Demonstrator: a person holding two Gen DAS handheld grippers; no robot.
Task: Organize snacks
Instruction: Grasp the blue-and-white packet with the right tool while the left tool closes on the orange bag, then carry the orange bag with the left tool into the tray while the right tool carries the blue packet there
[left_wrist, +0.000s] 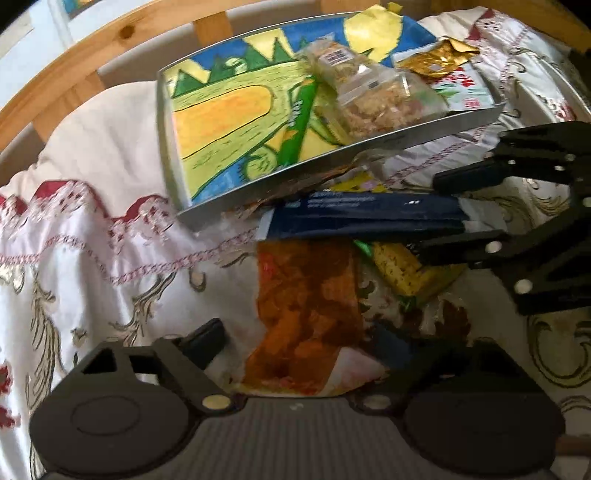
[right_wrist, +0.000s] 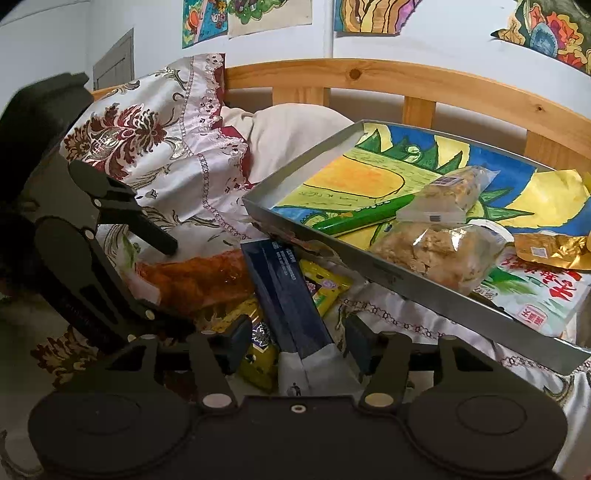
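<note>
A metal tray (left_wrist: 332, 157) (right_wrist: 314, 236) lined with a coloured drawing holds a green stick pack (left_wrist: 299, 125) (right_wrist: 365, 218), clear bags of crumbly snacks (left_wrist: 384, 103) (right_wrist: 439, 251), a gold wrapper (left_wrist: 436, 59) (right_wrist: 550, 247) and a white packet (right_wrist: 546, 295). In front of the tray lie a dark blue box (left_wrist: 369, 218) (right_wrist: 288, 295), an orange packet (left_wrist: 310, 310) (right_wrist: 195, 280) and yellow packets (left_wrist: 402, 269) (right_wrist: 325, 291). My right gripper (right_wrist: 295, 343) (left_wrist: 439, 221) is open, its fingers on either side of the blue box. My left gripper (left_wrist: 295, 350) is open around the orange packet.
Everything rests on a white embroidered bedspread (left_wrist: 110, 258) (right_wrist: 177, 155). A wooden bed rail (left_wrist: 74, 66) (right_wrist: 406, 85) runs behind the tray. Drawings (right_wrist: 369, 14) hang on the white wall. A cream pillow (right_wrist: 291, 129) lies behind the tray.
</note>
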